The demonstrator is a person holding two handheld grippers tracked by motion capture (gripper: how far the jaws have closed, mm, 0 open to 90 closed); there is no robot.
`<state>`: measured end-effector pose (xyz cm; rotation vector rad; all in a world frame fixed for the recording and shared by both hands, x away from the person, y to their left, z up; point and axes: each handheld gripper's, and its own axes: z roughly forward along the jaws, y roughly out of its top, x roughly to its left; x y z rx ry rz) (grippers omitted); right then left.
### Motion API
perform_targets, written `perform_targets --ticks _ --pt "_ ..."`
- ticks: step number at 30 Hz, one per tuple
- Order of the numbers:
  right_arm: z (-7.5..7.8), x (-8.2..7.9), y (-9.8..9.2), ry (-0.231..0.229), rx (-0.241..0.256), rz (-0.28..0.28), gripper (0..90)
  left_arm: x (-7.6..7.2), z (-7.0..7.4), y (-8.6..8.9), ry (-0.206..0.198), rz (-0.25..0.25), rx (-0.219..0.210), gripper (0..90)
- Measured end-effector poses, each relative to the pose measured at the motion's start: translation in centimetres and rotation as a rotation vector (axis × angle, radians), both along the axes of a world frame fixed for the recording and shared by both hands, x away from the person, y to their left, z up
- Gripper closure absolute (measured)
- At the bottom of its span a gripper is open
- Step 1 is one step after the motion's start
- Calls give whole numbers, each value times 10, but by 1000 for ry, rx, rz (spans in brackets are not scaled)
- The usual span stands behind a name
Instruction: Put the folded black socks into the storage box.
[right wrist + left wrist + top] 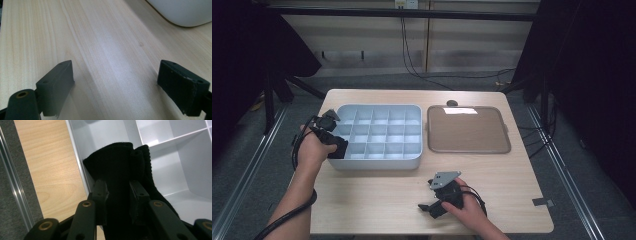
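One black knit cloth [120, 170], pinched between the left gripper's [117, 192] jaws, sits in the grey divided tray's [412, 162] near-left corner compartment. Right gripper [432, 207] hovers over the table [377, 200], jaws wide apart. One brown tray [469, 130] alongside.

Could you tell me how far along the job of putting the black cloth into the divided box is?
Midway, it seems. Done: the black cloth has been lifted to the grey divided box. In hand: the left hand-held gripper is shut on it, lowering it into a compartment at the box's near left corner. Left: letting go. The right hand-held gripper rests open over the bare table; the brown tray holds nothing.
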<state>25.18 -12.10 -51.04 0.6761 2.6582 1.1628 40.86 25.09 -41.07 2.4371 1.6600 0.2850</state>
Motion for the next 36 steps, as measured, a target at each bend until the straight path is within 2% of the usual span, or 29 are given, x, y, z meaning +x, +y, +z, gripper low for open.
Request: perform_targets --ticks 2,9,14,20,24,27,36 --pt "0 0 0 0 0 1 132 0 1 2 -1 -1 -14 696" --pt "0 0 0 0 0 0 132 0 6 2 -11 -3 -14 681" --pt "0 0 0 0 0 0 131 0 11 3 -34 -2 -10 645" --pt "0 0 0 2 0 -1 131 0 18 4 -35 4 -21 632" --pt "0 0 0 1 0 0 131 0 21 4 -50 11 -28 622" --pt "0 0 0 2 1 1 131 1 25 4 -47 1 -26 622" --pt "0 0 0 1 0 0 131 2 36 4 -48 11 -31 635"
